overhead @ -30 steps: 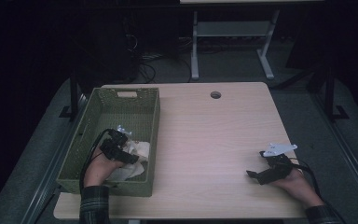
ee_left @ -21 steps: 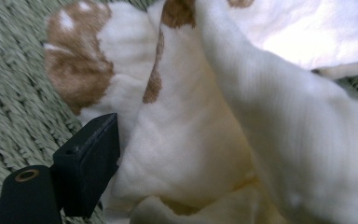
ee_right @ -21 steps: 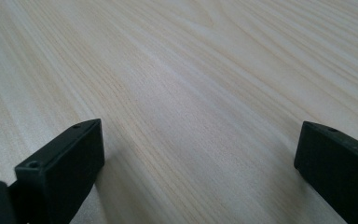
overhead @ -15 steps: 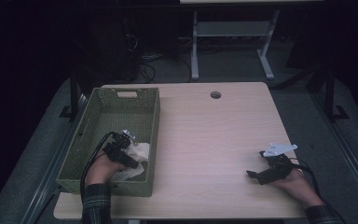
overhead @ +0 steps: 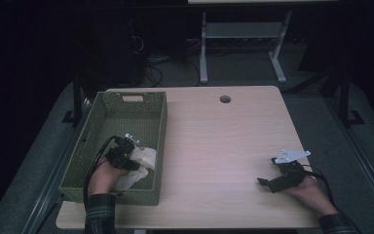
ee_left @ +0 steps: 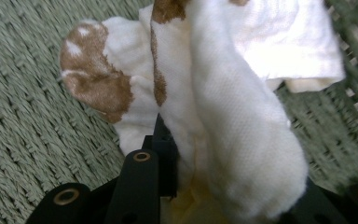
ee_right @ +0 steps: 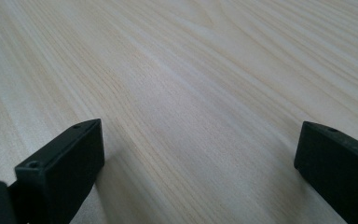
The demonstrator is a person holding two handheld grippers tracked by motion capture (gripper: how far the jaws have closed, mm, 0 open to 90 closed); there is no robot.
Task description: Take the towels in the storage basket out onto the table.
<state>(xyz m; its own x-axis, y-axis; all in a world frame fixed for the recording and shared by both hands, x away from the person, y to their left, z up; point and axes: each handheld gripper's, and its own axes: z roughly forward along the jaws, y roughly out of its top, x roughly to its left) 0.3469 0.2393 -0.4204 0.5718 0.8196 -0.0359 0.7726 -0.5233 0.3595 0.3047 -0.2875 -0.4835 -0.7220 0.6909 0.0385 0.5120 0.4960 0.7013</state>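
A white sock (overhead: 145,157) with brown patches (ee_left: 98,79) lies bunched in the near end of a green woven basket (overhead: 161,122). My left gripper (overhead: 128,152) reaches into the basket from the near side. Its jaws have just been closing, and the sock (ee_left: 233,140) is between them and drapes over them. In the left gripper view the left jaw presses against the fabric and the right jaw is mostly hidden under it. My right gripper (overhead: 269,183) rests on the wooden table (overhead: 219,141) at the near right, open, with bare tabletop between its jaws (ee_right: 198,154).
The basket stands along the table's left edge, its high walls around my left hand. A round cable hole (overhead: 225,99) sits near the table's far edge. A white desk frame (overhead: 243,34) stands beyond, on a dark floor.
The left gripper's jaws have come together on the sock and the hand has shifted slightly in the basket. The right hand and its gripper have not moved.
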